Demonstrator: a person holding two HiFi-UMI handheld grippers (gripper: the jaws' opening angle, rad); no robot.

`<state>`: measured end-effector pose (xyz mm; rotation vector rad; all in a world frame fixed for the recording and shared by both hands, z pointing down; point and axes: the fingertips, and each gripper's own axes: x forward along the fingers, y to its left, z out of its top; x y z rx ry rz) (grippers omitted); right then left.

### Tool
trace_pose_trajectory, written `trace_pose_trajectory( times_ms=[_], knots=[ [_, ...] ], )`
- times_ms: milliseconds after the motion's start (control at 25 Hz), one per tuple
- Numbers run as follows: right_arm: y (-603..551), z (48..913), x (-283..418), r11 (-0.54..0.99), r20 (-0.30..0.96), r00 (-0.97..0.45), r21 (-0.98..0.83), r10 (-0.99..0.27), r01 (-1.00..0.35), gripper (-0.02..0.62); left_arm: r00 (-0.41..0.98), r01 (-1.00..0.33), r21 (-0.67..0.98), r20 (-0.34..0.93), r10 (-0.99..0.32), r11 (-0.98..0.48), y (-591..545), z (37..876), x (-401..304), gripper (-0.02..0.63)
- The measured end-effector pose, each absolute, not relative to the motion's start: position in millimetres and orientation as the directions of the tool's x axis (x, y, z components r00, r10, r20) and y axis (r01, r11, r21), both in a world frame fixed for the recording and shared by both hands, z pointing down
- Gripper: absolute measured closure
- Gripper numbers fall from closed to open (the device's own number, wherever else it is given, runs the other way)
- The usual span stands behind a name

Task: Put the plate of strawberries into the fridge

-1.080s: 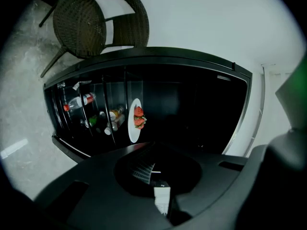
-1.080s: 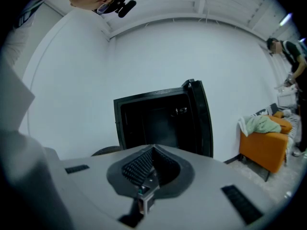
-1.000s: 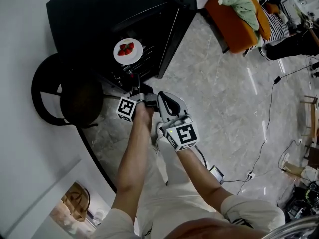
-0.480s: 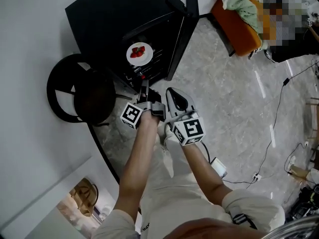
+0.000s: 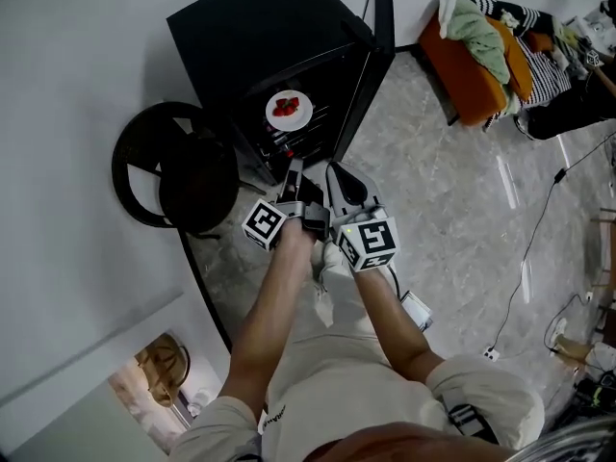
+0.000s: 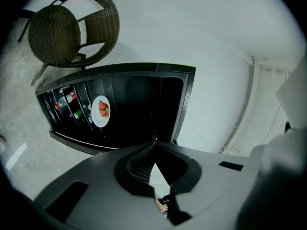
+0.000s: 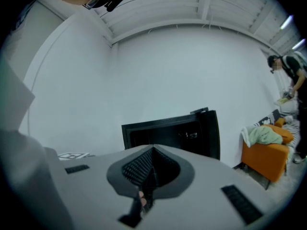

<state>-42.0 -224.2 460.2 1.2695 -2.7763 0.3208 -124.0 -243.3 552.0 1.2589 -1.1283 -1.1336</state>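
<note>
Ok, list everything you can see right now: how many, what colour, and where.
fridge: one, black, door open, against the white wall
plate: one, white, on a rack inside the fridge
strawberries: a few, red, on the plate
bottles: a few, colours unclear, inside the fridge beside the plate
chair: one, dark wicker, left of the fridge
seat: one, orange, right of the fridge
clothes: a pile, green and striped, on the seat
floor: grey stone pattern
bystander: one, dark top, far right beyond the seat
left gripper: one, grey, shut and empty, facing the fridge
right gripper: one, grey, shut and empty, beside the left
</note>
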Motion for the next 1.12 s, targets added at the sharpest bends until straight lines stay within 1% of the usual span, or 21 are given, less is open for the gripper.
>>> trace_pose_trajectory(
  times_ms=[160, 480, 640, 800, 1000, 1120],
  knots=[
    [-223.0, 441.7, -46.3, 0.649, 0.152, -0.665, -0.143, -0.731, -0.747, 0.583, 0.110, -0.012, 1.000, -0.012, -0.994, -0.013, -238.4, 525.4, -131.7, 0.606],
    [-213.8, 412.1, -38.3, 0.652, 0.185, -0.667, -0.139, -0.722, -0.745, 0.583, 0.124, -0.011, 0.996, -0.083, -0.989, -0.085, -228.9, 456.1, -128.6, 0.606],
    [-211.2, 393.1, -40.5, 0.665, 0.182, -0.680, -0.146, -0.710, -0.733, 0.583, 0.146, -0.075, 0.987, -0.128, -0.981, -0.140, -224.4, 419.3, -124.2, 0.606],
    [-208.3, 372.8, -44.5, 0.673, 0.170, -0.688, -0.141, -0.706, -0.726, 0.583, 0.148, -0.128, 0.980, -0.132, -0.980, -0.152, -212.7, 403.9, -126.1, 0.606],
    [-210.0, 345.5, -44.6, 0.684, 0.140, -0.696, -0.125, -0.705, -0.718, 0.583, 0.182, -0.203, 0.959, -0.164, -0.970, -0.200, -203.1, 374.2, -124.5, 0.606],
    [-203.6, 338.2, -44.1, 0.691, 0.133, -0.702, -0.122, -0.700, -0.712, 0.583, 0.205, -0.269, 0.937, -0.171, -0.964, -0.223, -193.5, 360.9, -120.8, 0.606]
  ],
)
